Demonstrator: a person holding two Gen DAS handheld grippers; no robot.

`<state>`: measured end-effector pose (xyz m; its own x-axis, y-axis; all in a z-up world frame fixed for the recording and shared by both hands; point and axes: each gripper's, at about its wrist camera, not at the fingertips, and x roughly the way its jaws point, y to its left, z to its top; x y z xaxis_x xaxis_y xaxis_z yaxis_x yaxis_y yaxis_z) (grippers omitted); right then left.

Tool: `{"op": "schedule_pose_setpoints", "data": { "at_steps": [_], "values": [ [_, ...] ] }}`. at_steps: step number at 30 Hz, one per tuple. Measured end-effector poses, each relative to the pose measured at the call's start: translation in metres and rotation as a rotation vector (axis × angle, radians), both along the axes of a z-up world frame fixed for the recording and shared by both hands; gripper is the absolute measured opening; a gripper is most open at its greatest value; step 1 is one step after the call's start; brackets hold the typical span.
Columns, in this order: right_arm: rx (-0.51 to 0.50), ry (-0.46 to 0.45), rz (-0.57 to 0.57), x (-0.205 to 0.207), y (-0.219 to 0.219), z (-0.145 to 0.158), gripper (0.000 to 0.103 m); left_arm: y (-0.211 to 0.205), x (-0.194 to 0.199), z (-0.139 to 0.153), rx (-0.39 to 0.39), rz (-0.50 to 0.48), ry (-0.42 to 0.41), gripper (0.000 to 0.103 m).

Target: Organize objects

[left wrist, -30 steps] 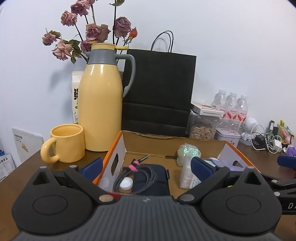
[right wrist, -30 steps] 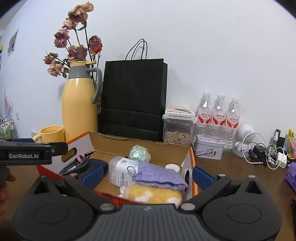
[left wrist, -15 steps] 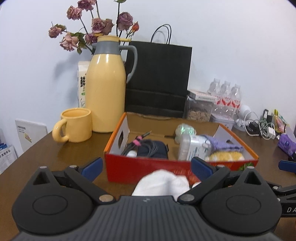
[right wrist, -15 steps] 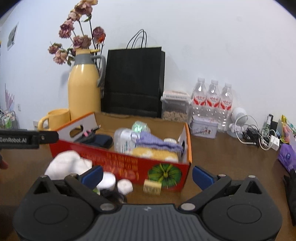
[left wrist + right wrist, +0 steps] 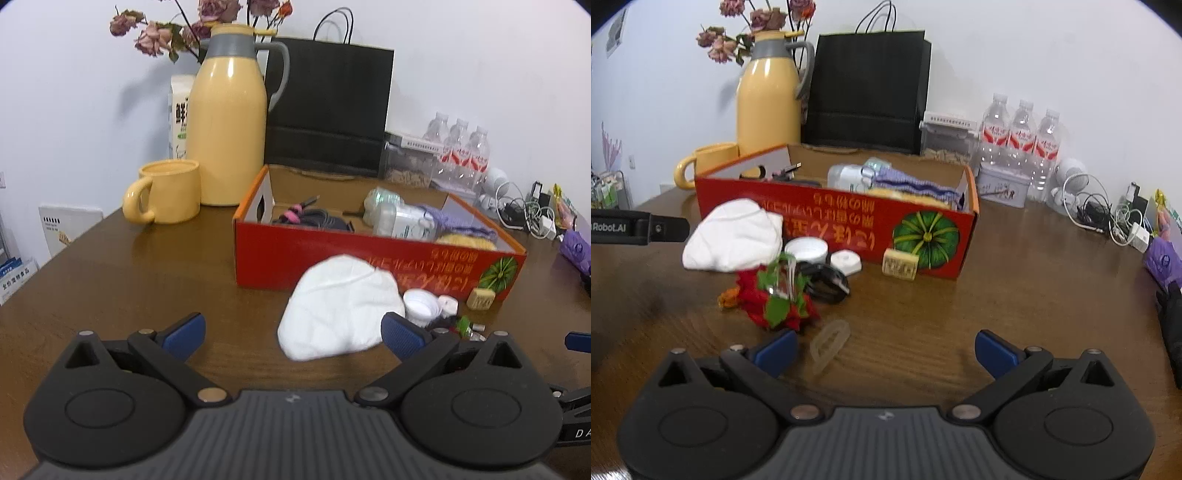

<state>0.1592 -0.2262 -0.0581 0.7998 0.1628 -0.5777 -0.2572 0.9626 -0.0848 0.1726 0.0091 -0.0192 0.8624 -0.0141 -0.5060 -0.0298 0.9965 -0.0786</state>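
Note:
A red cardboard box (image 5: 332,254) (image 5: 849,229) on the brown table holds a cable, a bottle, a purple cloth and a yellow plush. In front of it lie a white cloth (image 5: 343,306) (image 5: 733,234), a white lid (image 5: 806,249), a small white cap (image 5: 846,261), a black coiled cable (image 5: 827,282), a tan block (image 5: 900,264), a red and green artificial flower (image 5: 775,299) and a clear plastic clip (image 5: 830,341). My left gripper (image 5: 291,332) is open and empty, just short of the white cloth. My right gripper (image 5: 884,349) is open and empty, near the clip.
A yellow thermos (image 5: 227,122), yellow mug (image 5: 168,192), black paper bag (image 5: 328,107) and dried roses stand behind the box. Water bottles (image 5: 1021,136), a tin (image 5: 1003,184), chargers and cables (image 5: 1108,218) sit at the right. Papers stand at the left table edge (image 5: 62,229).
Both grippers have pulled back from over the box toward the near side of the table. The loose items in front of the box have come into view.

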Motion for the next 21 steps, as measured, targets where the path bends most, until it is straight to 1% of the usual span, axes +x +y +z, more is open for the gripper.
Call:
{"op": "schedule_pose_setpoints", "data": {
  "at_steps": [5, 8, 10, 15, 19, 21],
  "values": [
    [-0.023, 0.048, 0.007, 0.005, 0.008, -0.01, 0.103, -0.002, 0.001, -0.009, 0.005, -0.003, 0.026, 0.103],
    [0.024, 0.077, -0.005, 0.011, 0.005, -0.011, 0.103, -0.004, 0.001, -0.012, 0.011, -0.01, 0.034, 0.103],
    [0.076, 0.108, -0.018, 0.017, 0.0, -0.012, 0.103, -0.004, 0.002, -0.014, 0.016, -0.007, 0.042, 0.103],
    [0.073, 0.106, -0.033, 0.017, -0.001, -0.013, 0.103, -0.004, 0.007, -0.021, 0.018, 0.001, 0.087, 0.103],
    [0.075, 0.106, -0.036, 0.018, 0.0, -0.013, 0.103, -0.004, 0.014, -0.028, 0.043, 0.021, 0.156, 0.103],
    [0.076, 0.106, -0.039, 0.019, 0.0, -0.013, 0.103, -0.006, 0.014, -0.029, 0.065, 0.02, 0.164, 0.103]
  ]
}}
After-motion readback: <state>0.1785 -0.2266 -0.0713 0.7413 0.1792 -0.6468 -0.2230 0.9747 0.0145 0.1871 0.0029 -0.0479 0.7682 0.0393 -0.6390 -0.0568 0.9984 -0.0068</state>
